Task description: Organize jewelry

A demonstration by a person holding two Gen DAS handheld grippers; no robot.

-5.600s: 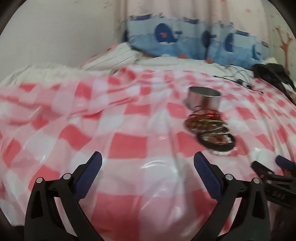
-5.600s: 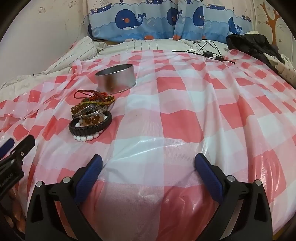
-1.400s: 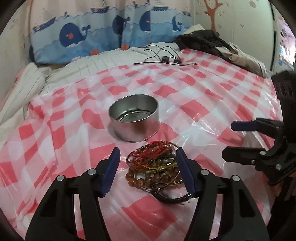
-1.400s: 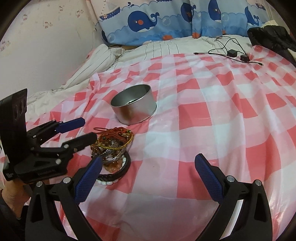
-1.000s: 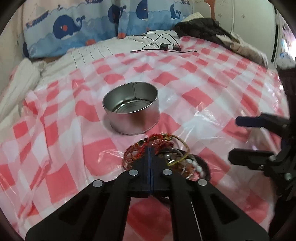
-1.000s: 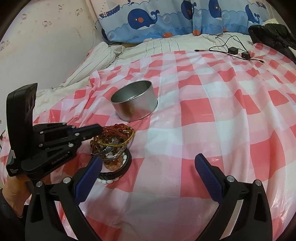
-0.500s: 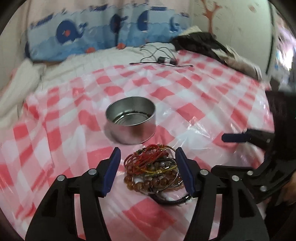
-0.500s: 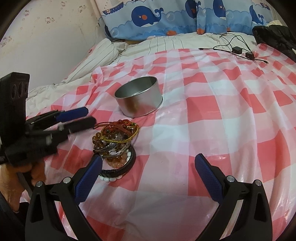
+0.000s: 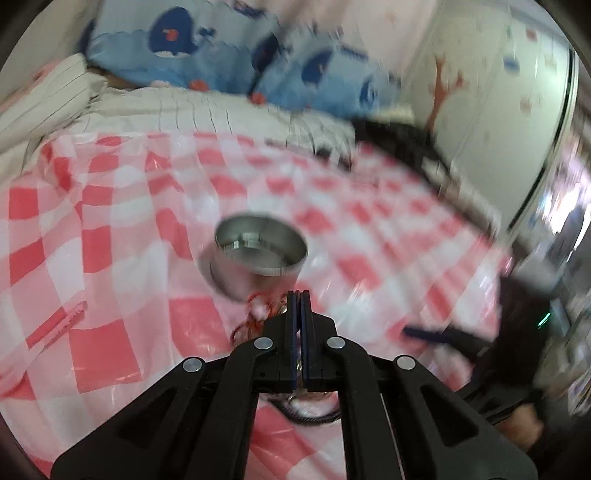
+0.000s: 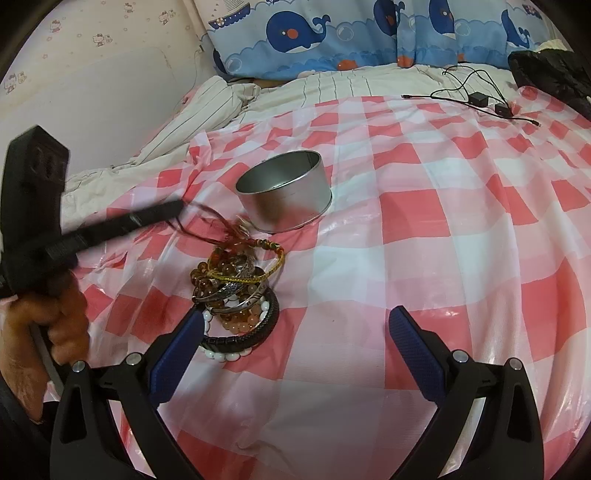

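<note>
Right wrist view: bed covered by a red-and-white checked plastic sheet, whale-print pillows along the head at 12 o'clock. Black garment at 2 o'clock, with a cable and two small adapters just beside it. None of these sit near the working area.

Metal tin stands upright and open slightly above centre; it looks empty from here. Just beside it, toward 7 o'clock, the heap of bracelets: amber beads, silver bangles, a yellow cord, a black band and white beads at the bottom.

Left gripper comes in from 9 o'clock, motion-blurred, its jaws pressed together on a red string bracelet drawn up off the top of the heap. Strands of it trail back toward the pile, possibly snagged on the yellow cord; cannot tell for sure. In the left wrist view the left gripper shows its jaws closed, red threads at the tip, the tin straight ahead at 12 o'clock.

Right gripper hovers low at 6 o'clock, jaws wide apart, holding nothing, its left finger overlapping the heap's edge.

Step in hand, by my reading: first piece lifted, on its way to the tin. Next move calls for raising it clear of the tangle, carrying it over the rim, then releasing. Main risk: dragging neighbouring bracelets along.
</note>
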